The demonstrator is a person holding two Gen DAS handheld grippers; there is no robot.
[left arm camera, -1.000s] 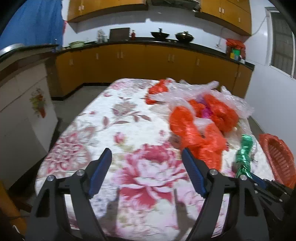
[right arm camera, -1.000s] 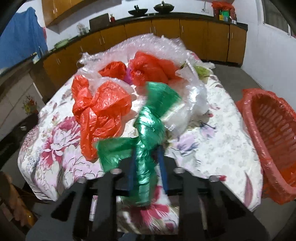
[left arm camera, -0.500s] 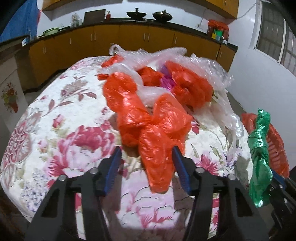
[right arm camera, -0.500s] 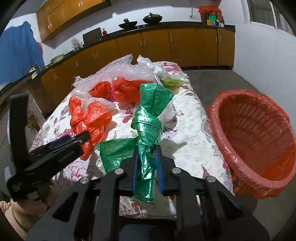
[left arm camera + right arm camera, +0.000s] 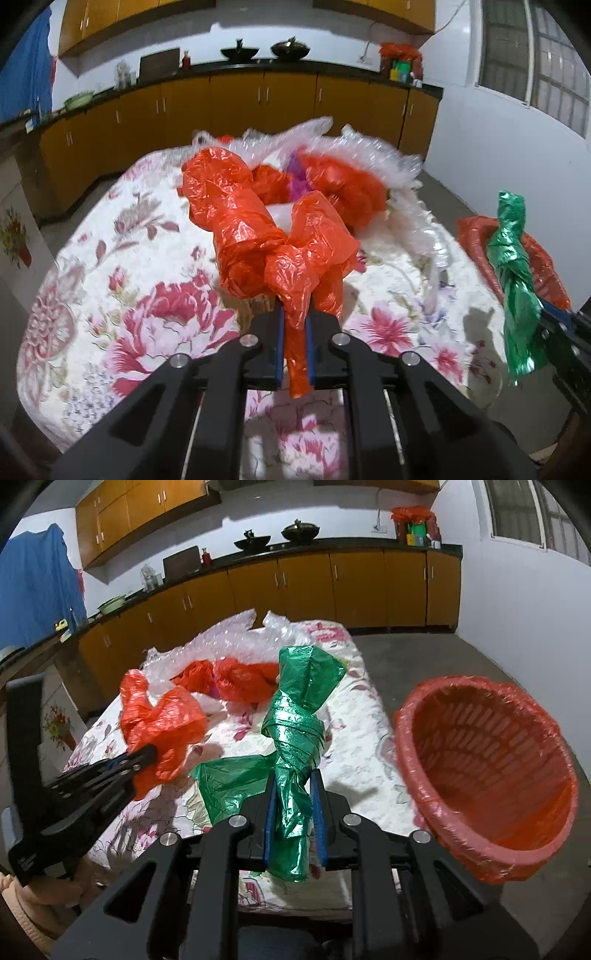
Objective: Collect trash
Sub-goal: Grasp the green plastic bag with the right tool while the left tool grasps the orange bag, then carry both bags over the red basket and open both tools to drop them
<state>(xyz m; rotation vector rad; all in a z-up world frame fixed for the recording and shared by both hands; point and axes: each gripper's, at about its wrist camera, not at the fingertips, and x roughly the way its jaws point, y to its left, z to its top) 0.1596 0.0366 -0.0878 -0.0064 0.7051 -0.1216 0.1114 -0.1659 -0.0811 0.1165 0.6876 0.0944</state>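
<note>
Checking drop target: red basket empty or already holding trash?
Empty as far as visible: the red basket shows only its bare slatted inside; the green bag is in the right claw.

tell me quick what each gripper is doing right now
Left gripper: its fingers have just been closing and now pinch the red bag.
Right gripper: shut on the green bag.

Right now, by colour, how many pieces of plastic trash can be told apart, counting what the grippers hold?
Red bags: 3, one in the left gripper, two in the pile
Green bag: 1, in the right gripper
Clear bubble wrap: 1 heap, pieces inseparable
Total: 5
</note>
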